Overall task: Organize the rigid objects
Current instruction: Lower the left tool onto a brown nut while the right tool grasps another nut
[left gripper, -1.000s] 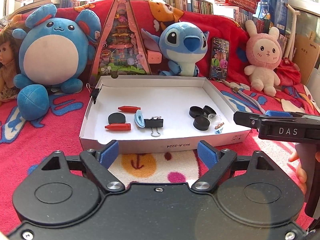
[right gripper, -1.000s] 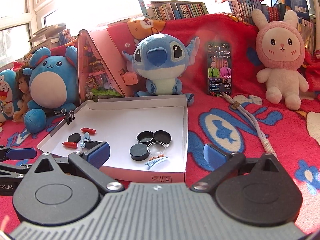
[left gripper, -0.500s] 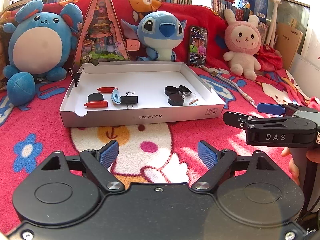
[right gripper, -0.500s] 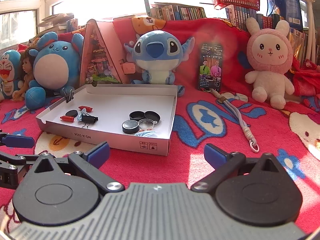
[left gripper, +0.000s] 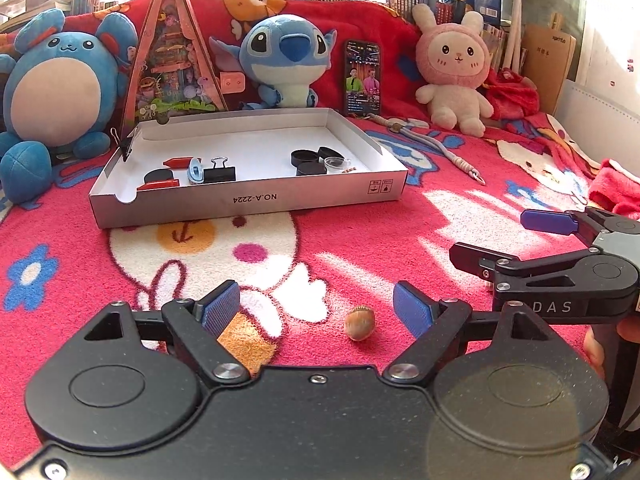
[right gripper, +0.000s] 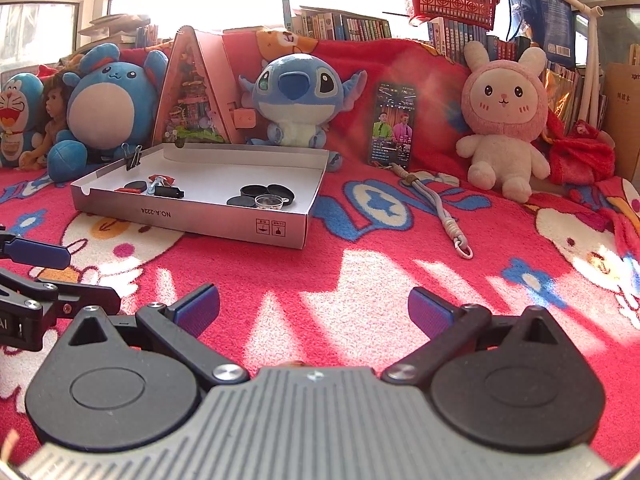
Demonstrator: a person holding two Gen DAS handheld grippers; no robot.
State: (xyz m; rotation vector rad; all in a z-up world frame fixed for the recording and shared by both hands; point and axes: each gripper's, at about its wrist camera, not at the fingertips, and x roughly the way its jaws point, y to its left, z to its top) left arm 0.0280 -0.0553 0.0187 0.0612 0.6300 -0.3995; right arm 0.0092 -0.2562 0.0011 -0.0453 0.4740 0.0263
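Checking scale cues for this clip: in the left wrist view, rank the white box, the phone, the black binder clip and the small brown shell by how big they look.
1. White box
2. Phone
3. Binder clip
4. Shell

The clip and shell look nearly alike; the shell lies much closer to the camera, so their order is unsure.

The left tool (left gripper: 316, 310) has a black body with two round domed housings, silver screws at the pivots and blue ribbed pads (left gripper: 221, 307) on black fingers. The right tool (right gripper: 314, 312) is alike but has a grey ribbed centre plate. Seen from the side, it bears white letters "DAS".
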